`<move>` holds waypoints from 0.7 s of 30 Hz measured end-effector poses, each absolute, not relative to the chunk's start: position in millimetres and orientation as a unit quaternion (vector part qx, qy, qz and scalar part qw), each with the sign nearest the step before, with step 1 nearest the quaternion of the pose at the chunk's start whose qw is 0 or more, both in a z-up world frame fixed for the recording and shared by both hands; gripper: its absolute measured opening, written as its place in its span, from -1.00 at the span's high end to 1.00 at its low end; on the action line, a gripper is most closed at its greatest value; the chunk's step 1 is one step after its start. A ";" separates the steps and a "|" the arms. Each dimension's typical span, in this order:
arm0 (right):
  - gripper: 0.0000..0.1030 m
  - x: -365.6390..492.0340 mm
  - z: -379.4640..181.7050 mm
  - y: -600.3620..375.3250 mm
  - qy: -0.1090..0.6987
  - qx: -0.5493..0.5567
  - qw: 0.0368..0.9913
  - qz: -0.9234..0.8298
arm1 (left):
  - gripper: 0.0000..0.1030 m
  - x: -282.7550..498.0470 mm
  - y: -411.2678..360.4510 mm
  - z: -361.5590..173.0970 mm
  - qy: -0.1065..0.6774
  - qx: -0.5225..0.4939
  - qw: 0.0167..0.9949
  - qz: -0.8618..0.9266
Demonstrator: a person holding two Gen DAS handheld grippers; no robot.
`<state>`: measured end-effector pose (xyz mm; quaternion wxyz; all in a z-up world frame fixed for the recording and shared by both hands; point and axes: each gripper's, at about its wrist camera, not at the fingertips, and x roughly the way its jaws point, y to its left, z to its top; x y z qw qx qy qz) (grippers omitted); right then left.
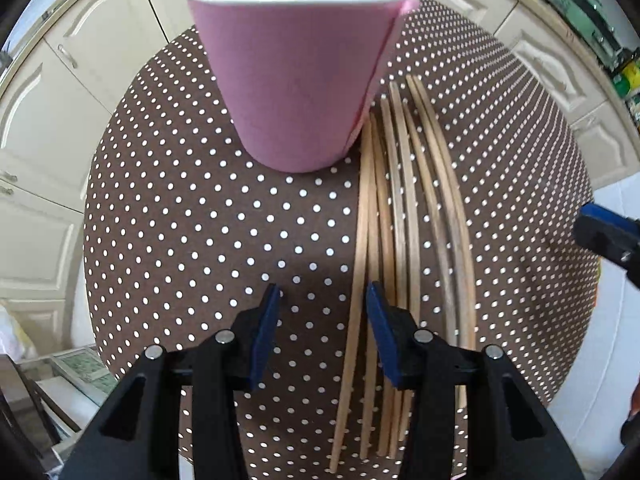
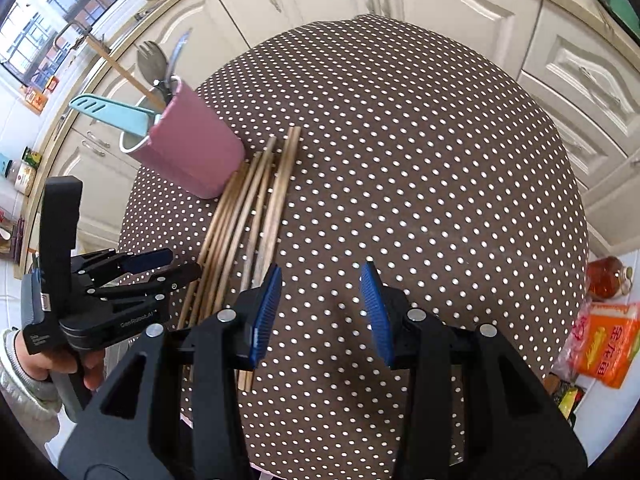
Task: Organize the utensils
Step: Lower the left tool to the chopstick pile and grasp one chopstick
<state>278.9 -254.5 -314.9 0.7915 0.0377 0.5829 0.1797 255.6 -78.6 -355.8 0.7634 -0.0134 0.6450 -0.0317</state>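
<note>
Readable writing is scarce: the left tool's black body carries small pale lettering that looks like "GenRobot.AI", and far right, off the tabletop, an orange packet (image 2: 606,342) bears large yellow Chinese characters that I cannot make out with certainty.

At the left of the right wrist view, a hand (image 2: 60,364) in a pale knitted sleeve grips the left tool (image 1: 322,320). Its blue-padded jaws stand partly apart and hold nothing; in its own view they hang over the brown polka-dot tabletop (image 1: 180,220), the right-hand jaw overlapping the nearest sticks of the bundle, though contact cannot be judged.

Next comes the pink cup (image 2: 192,152), upright near the tabletop's left edge. It holds a light blue utensil (image 2: 112,114), a metal spork (image 2: 151,65), a wooden stick and a slim bluish handle.

Just right of the cup, touching its base, lie the wooden chopsticks (image 2: 244,216), a loose bundle flat on the cloth, running from the cup toward the cameras.

Further right, the right tool (image 2: 322,312) has its jaws partly apart and empty over bare cloth, its left jaw just beside the bundle's nearer ends.
</note>
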 end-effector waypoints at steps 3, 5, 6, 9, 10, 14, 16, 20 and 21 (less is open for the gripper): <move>0.19 278.9 -318.0 -259.4 0.588 0.044 0.788 0.176 | 0.14 260.8 -86.0 -361.9 0.649 0.003 0.761 -0.023; 0.19 278.4 -320.2 -260.7 0.592 0.045 0.785 0.175 | 0.14 265.6 -95.4 -364.3 0.647 0.013 0.762 -0.020; 0.19 278.2 -321.5 -261.5 0.594 0.047 0.784 0.175 | 0.14 268.5 -99.3 -365.4 0.647 0.020 0.762 -0.019; 0.19 276.4 -325.1 -261.4 0.600 0.049 0.779 0.175 | 0.14 279.8 -108.5 -364.7 0.642 0.026 0.766 -0.013; 0.19 276.1 -326.9 -260.8 0.603 0.049 0.777 0.175 | 0.14 285.3 -109.8 -360.9 0.642 0.025 0.767 -0.011; 0.19 273.3 -333.1 -252.2 0.612 0.047 0.769 0.178 | 0.29 293.8 -116.8 -360.5 0.636 0.021 0.771 -0.014; 0.19 272.7 -337.1 -244.7 0.616 0.046 0.765 0.180 | 0.81 299.4 -118.5 -357.8 0.634 0.019 0.773 -0.021; 0.19 272.4 -343.7 -225.0 0.624 0.045 0.758 0.186 | 0.85 284.5 -108.6 -354.0 0.636 -0.010 0.771 -0.028; 0.19 273.1 -345.4 -219.1 0.625 0.042 0.756 0.188 | 0.85 281.5 -105.6 -353.9 0.638 -0.028 0.769 -0.027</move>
